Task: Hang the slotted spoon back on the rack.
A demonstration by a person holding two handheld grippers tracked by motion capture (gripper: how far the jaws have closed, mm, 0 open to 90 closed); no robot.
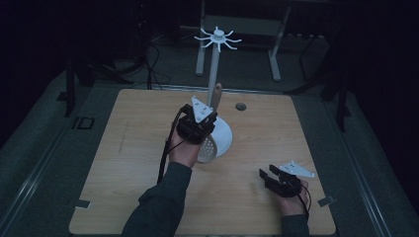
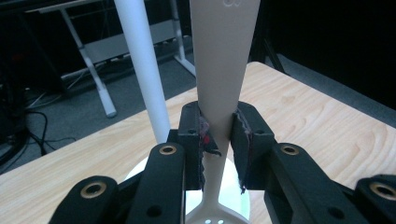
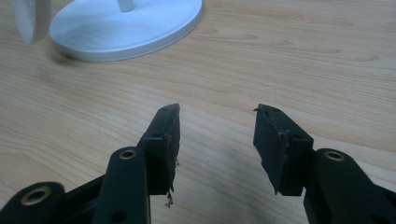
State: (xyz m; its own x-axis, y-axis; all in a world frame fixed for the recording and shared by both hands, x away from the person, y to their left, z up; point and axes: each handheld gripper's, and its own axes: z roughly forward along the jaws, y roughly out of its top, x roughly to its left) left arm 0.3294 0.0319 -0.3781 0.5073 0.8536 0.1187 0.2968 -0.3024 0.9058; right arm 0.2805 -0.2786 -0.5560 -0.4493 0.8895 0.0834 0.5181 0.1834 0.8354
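left gripper [image 2: 217, 140] clamps slotted spoon [image 2: 224, 70] beside stand pole [image 2: 142, 65] | right gripper [image 3: 217, 140] agape

High view overlooks table [image 1: 123, 148], tongs views close, sharing white stand [image 1: 215, 74]

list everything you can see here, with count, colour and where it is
slotted spoon: one, white, held upright in the left tongs over the stand's base
utensil stand: one, white, round base, pole and hooked top, far middle of the table
table: one, light wood, centre
dark round hole: one, in the tabletop right of the stand
metal frame: one, grey, floor behind the table
right tongs: one, black, open, low over the near right tabletop
hands: two, one on each tongs
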